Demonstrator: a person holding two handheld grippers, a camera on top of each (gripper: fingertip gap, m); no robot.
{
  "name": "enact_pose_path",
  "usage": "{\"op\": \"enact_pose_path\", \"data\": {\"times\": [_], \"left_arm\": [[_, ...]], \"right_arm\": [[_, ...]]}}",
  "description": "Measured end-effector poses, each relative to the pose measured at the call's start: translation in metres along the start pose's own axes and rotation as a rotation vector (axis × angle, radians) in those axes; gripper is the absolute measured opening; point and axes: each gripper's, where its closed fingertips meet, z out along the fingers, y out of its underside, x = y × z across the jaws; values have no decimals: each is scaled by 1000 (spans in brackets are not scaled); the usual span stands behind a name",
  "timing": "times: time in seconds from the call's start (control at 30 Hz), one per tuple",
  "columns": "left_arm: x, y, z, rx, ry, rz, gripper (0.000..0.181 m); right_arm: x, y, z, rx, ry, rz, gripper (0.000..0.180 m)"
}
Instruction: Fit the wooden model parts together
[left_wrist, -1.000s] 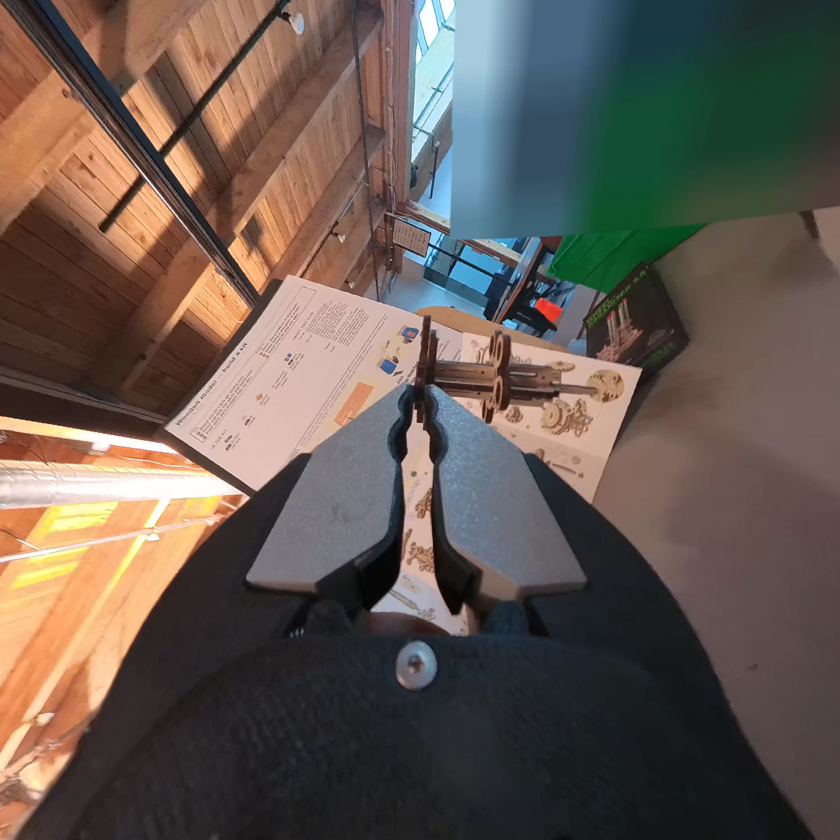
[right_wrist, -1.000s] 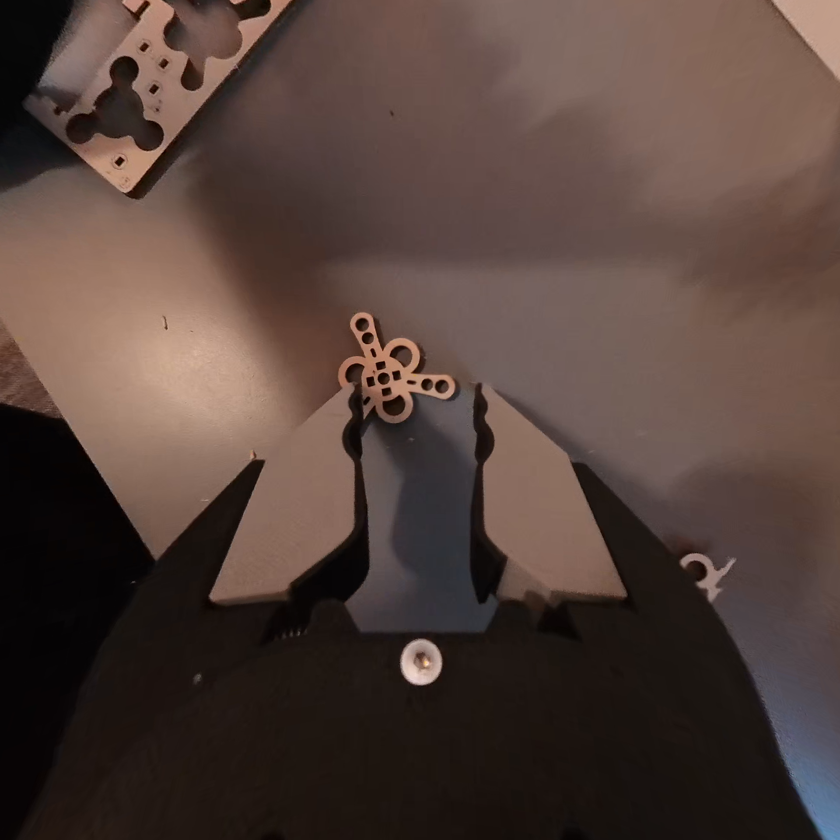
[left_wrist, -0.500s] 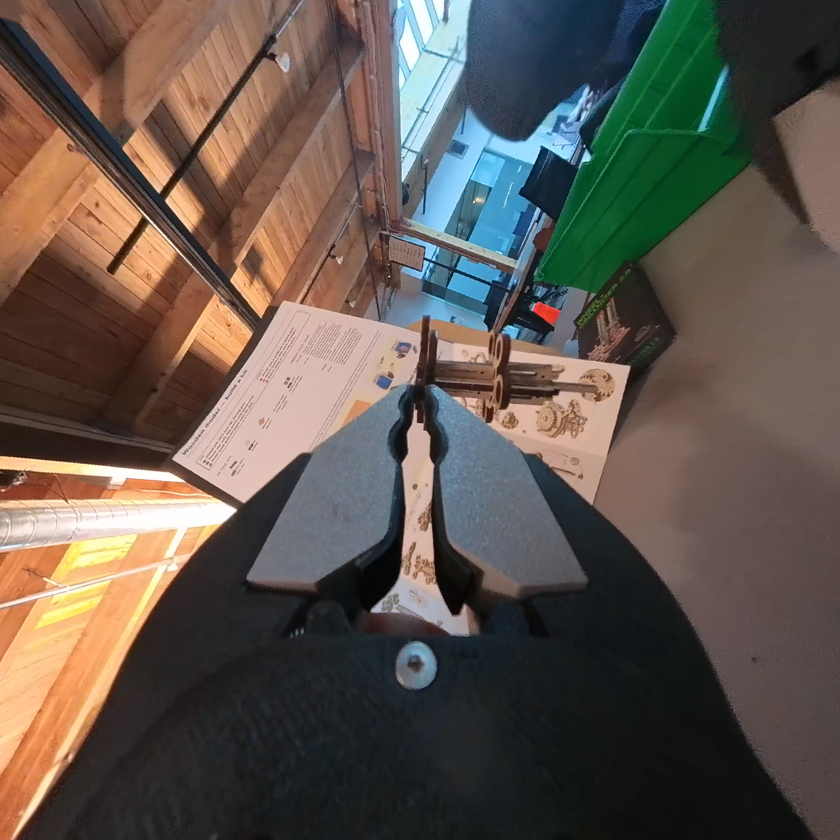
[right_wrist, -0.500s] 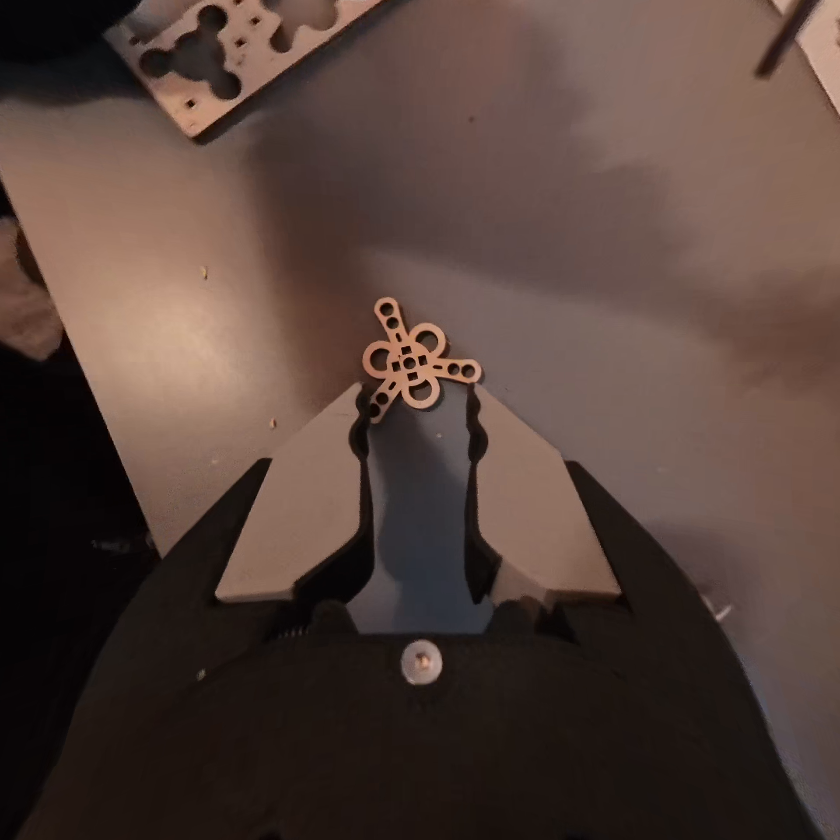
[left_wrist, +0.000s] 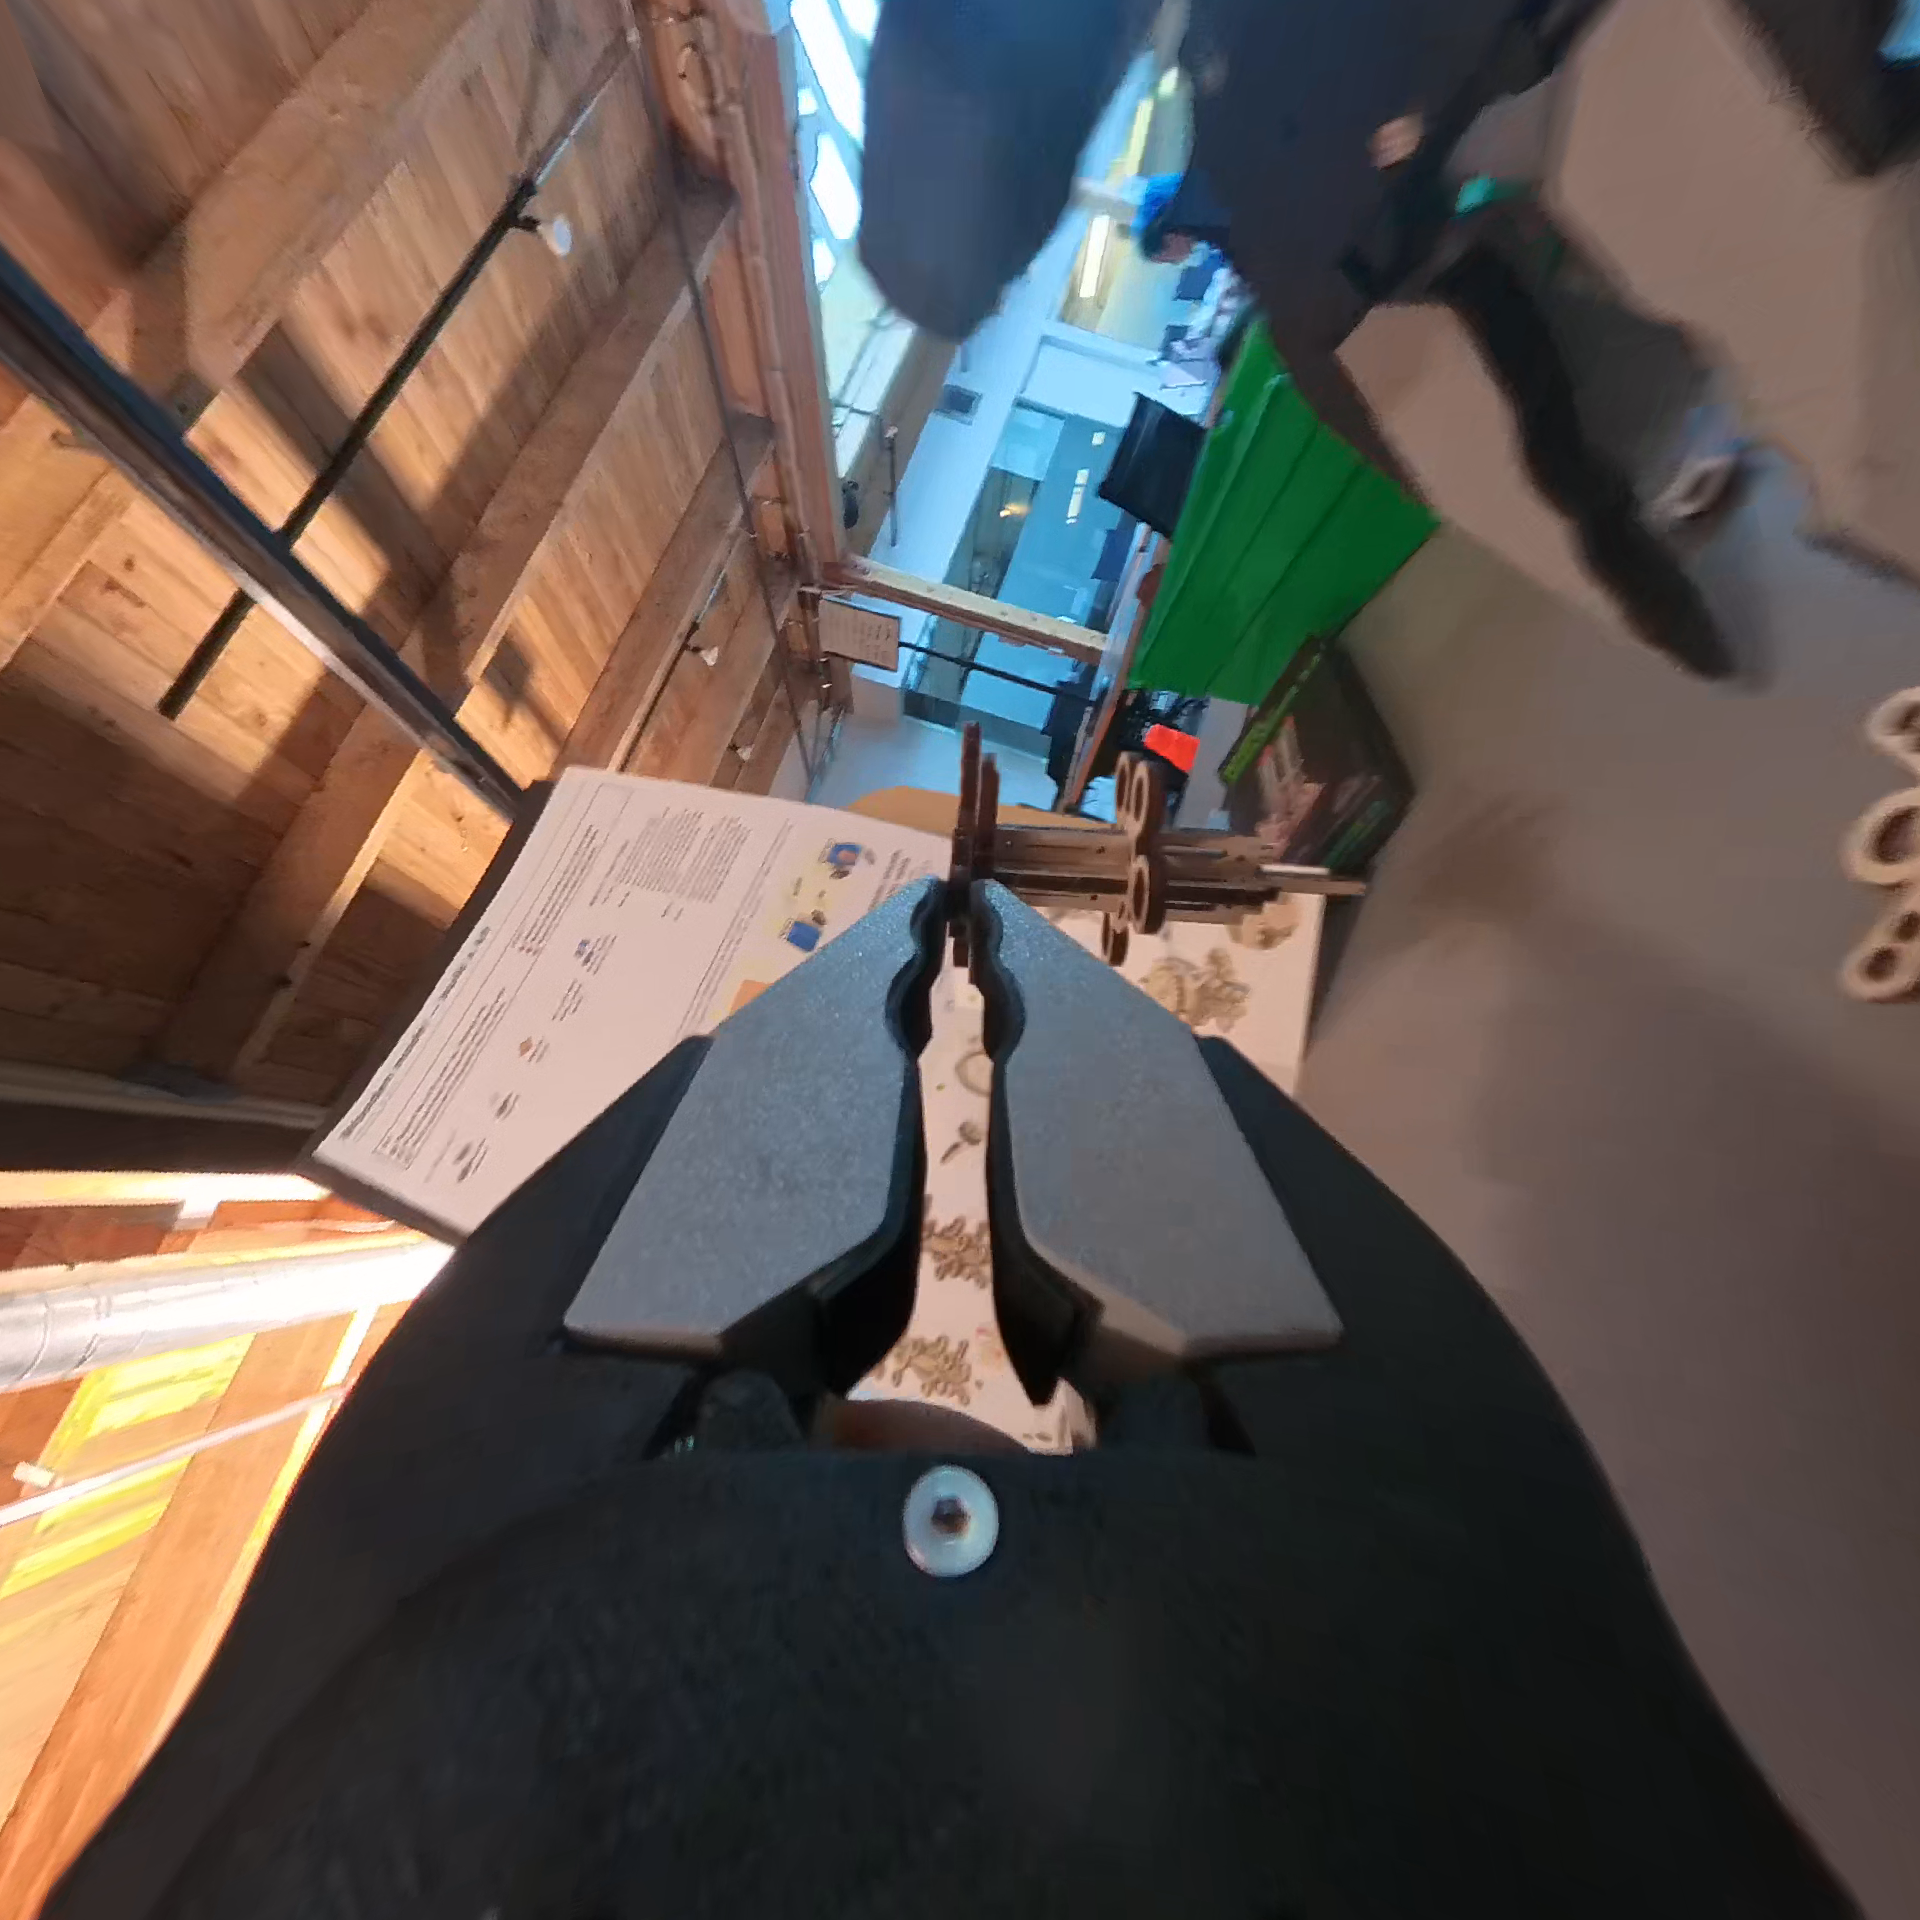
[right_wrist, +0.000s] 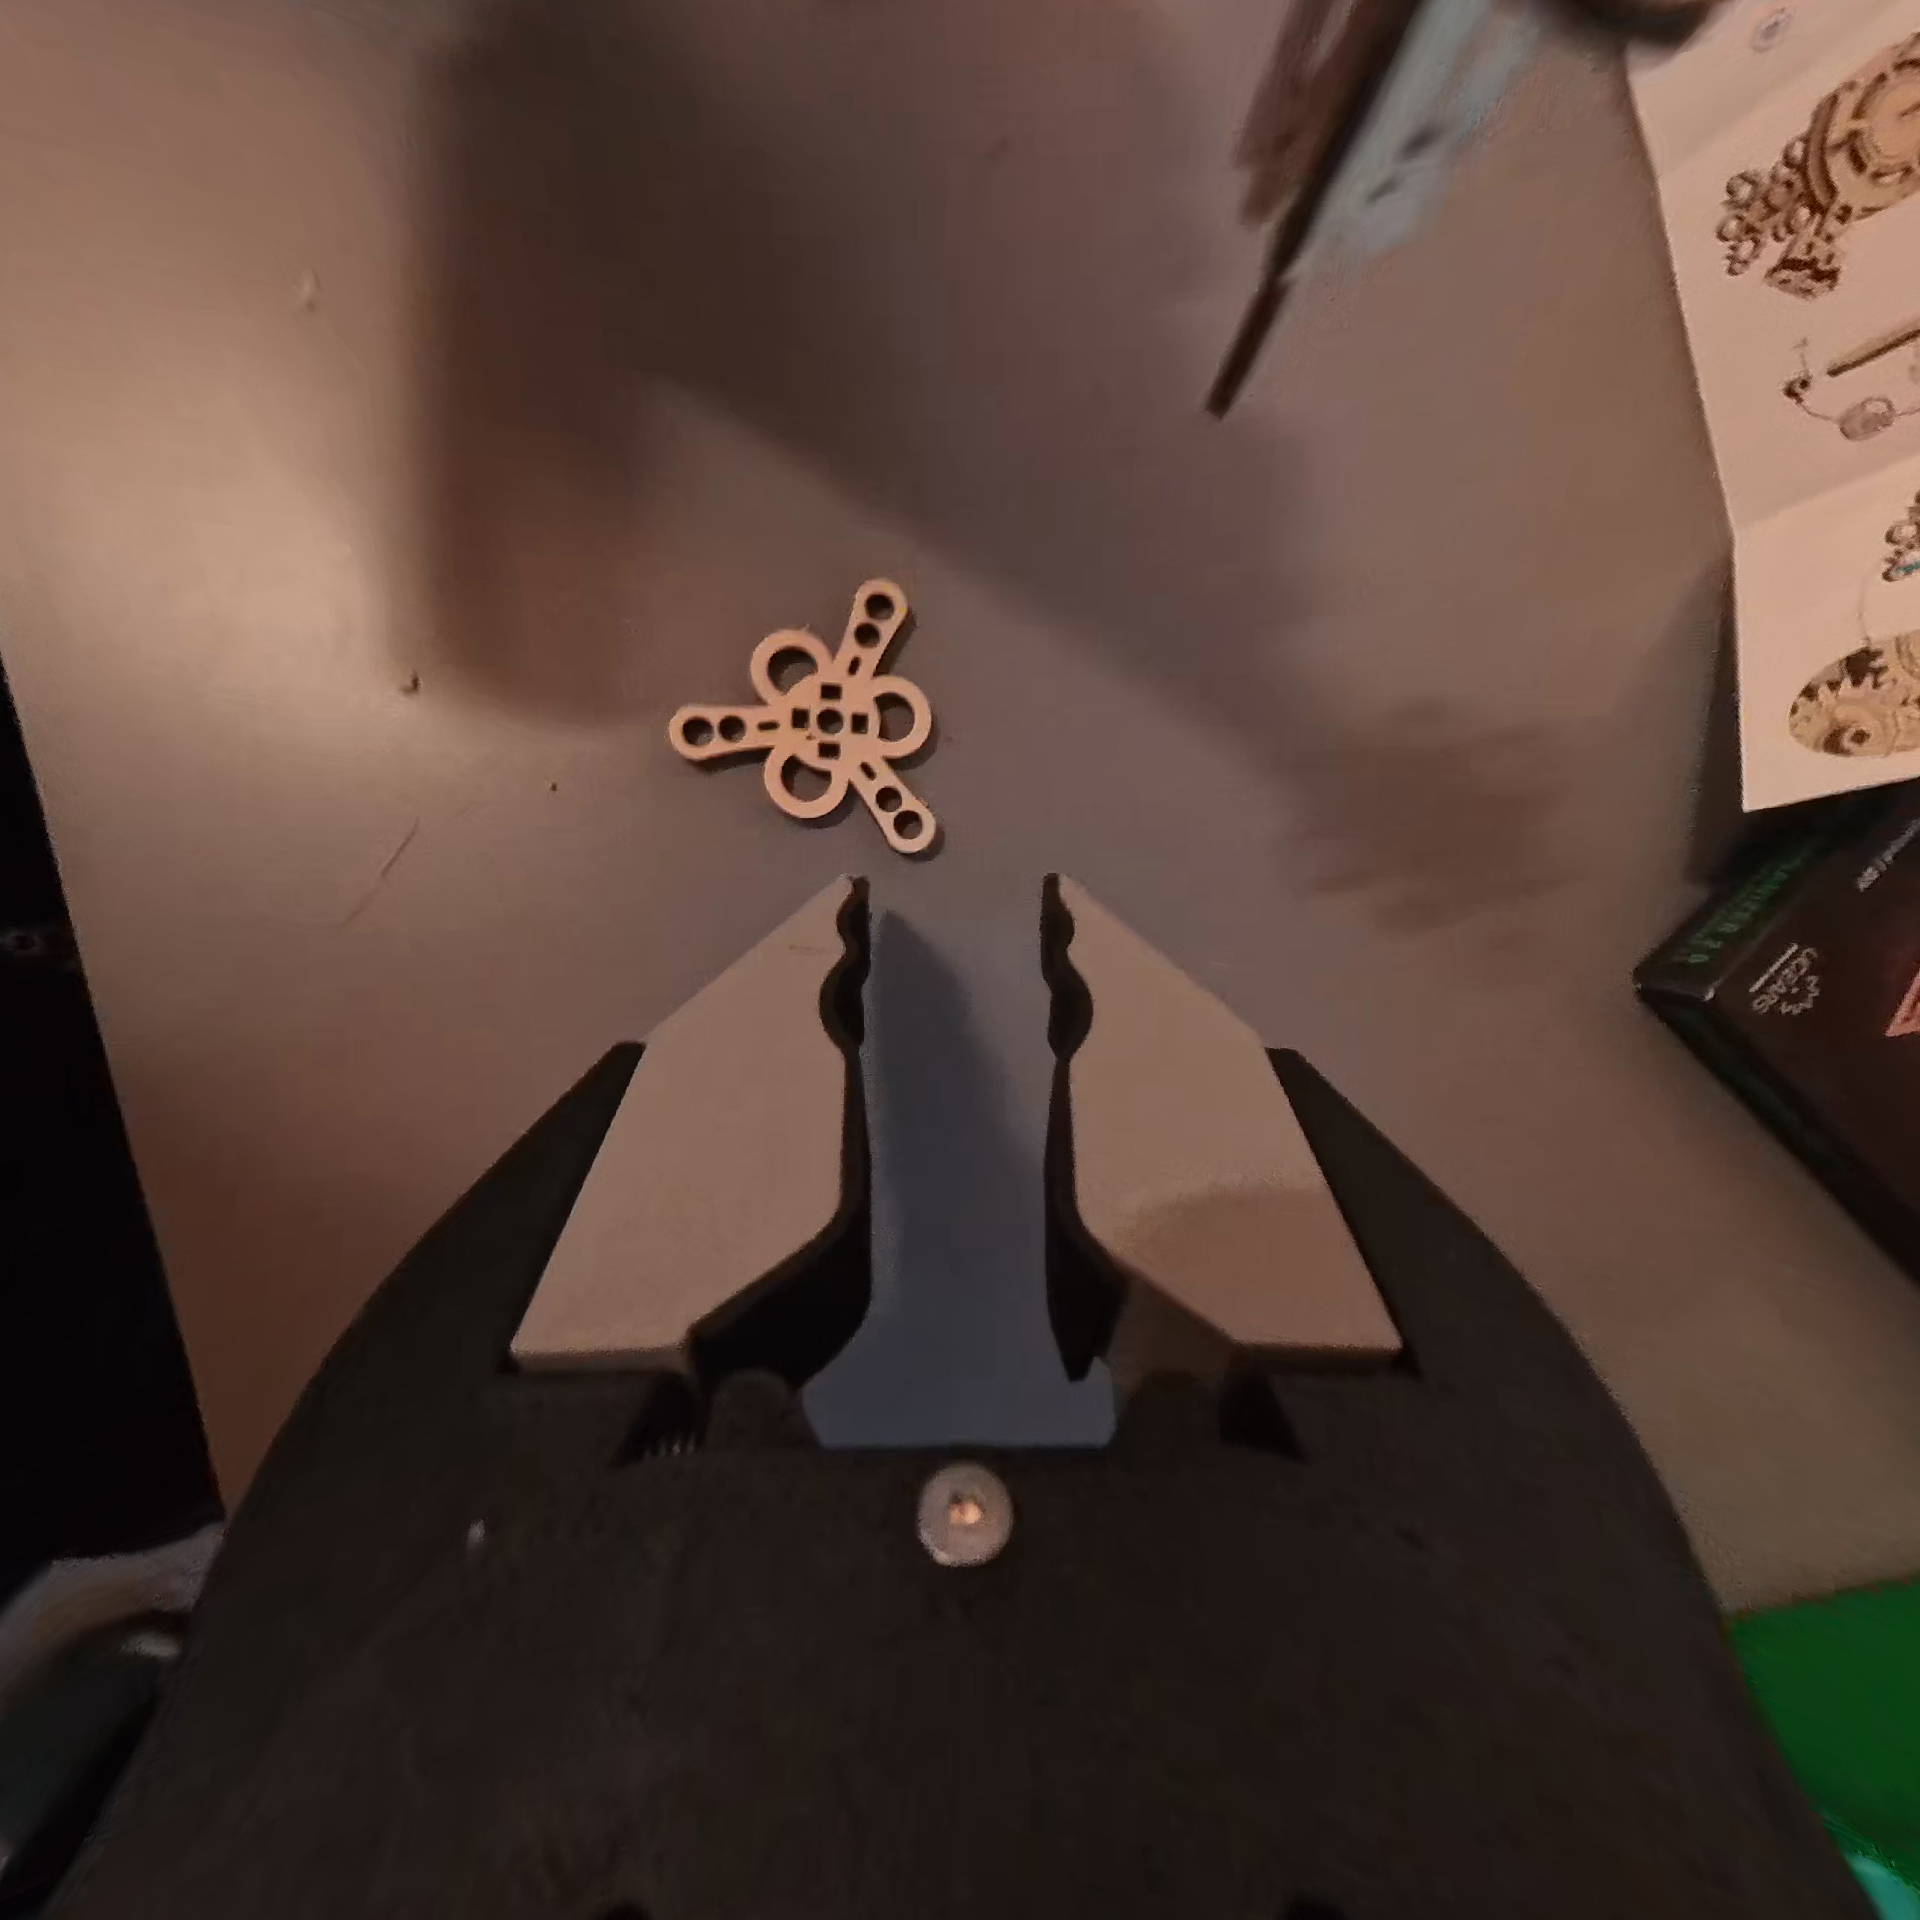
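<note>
pinching a thin dark wooden plate at its tips, the left gripper (left_wrist: 962, 914) has its jaws drawn almost together, and that plate is the near end of a partly built wooden assembly (left_wrist: 1117, 878) of parallel slats and a lobed ring piece that sticks out sideways to the right, clear of the surface. behind it an instruction sheet (left_wrist: 623, 956) stands propped at a slant, with a printed booklet (left_wrist: 1226, 987) of model drawings beside it, a dark box (left_wrist: 1320, 774) farther right, and a green cloth (left_wrist: 1278, 551) beyond that; a blurred dark shape of the other gripper crosses the top right. in the right wrist view the right gripper (right_wrist: 951, 899) hovers with its jaws parted by a moderate gap and nothing between them, pointing down at the grey table (right_wrist: 1299, 644). just beyond its tips, slightly left and not touching them, a flat pale wooden piece (right_wrist: 821, 722) lies on the table, three looped rings and three holed arms around a centre with small square slots. farther off, at the right edge, lie the booklet (right_wrist: 1829, 416) pages and the corner of the dark box (right_wrist: 1808, 1018), and a blurred slat end of the held assembly (right_wrist: 1288, 208) hangs into the top of the view.
</note>
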Motion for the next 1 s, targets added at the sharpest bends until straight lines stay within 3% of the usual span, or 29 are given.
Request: {"op": "enact_pose_path", "data": {"times": [0.03,0.33,1.0], "left_arm": [[5,-2,1,1,19,13,0],[35,-32,-2,51,103,97,0],[48,-45,-4,68,72,250,0]], "right_arm": [[2,-5,-4,46,-13,32,30],[7,-52,-35,431,-219,122,36],[13,-60,-37,565,-142,74,48]]}}
